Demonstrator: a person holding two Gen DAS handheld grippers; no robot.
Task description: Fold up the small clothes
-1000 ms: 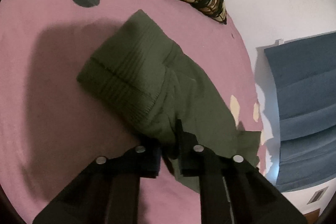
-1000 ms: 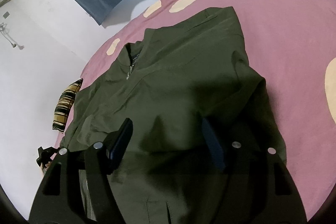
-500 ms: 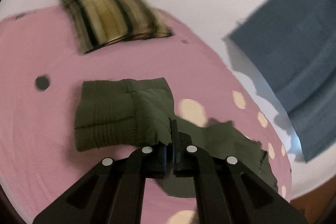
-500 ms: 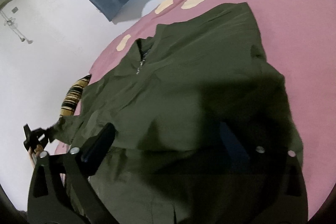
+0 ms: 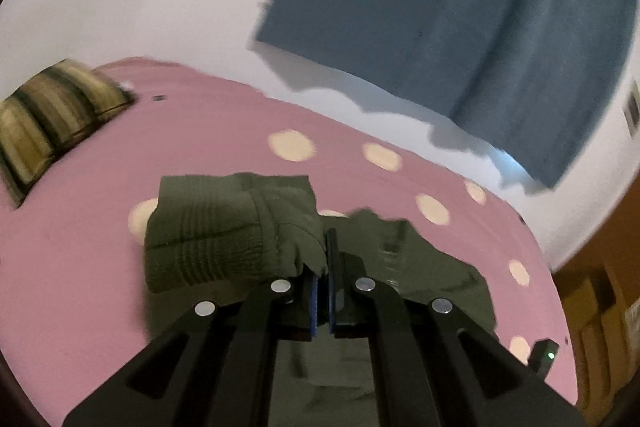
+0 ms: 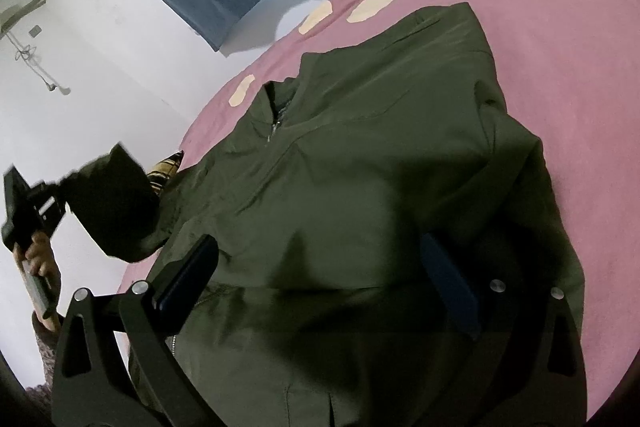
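Note:
An olive green jacket lies front up on a pink bedspread, its zipper and collar pointing toward the wall. My left gripper is shut on the jacket's sleeve near its ribbed cuff and holds it lifted above the bed. In the right wrist view that same gripper shows at the left with a hand on its handle and the sleeve hanging from it. My right gripper hovers open over the jacket's lower body, its fingers spread wide with only flat cloth below.
The bedspread carries cream dots. A striped cushion lies at the bed's far left. A blue cloth hangs on the white wall behind the bed. Brown furniture stands past the bed's right edge.
My left gripper has risen and swung with the sleeve, lifting the cuff off the bed. The right gripper's jaws have spread wider while staying over the jacket.

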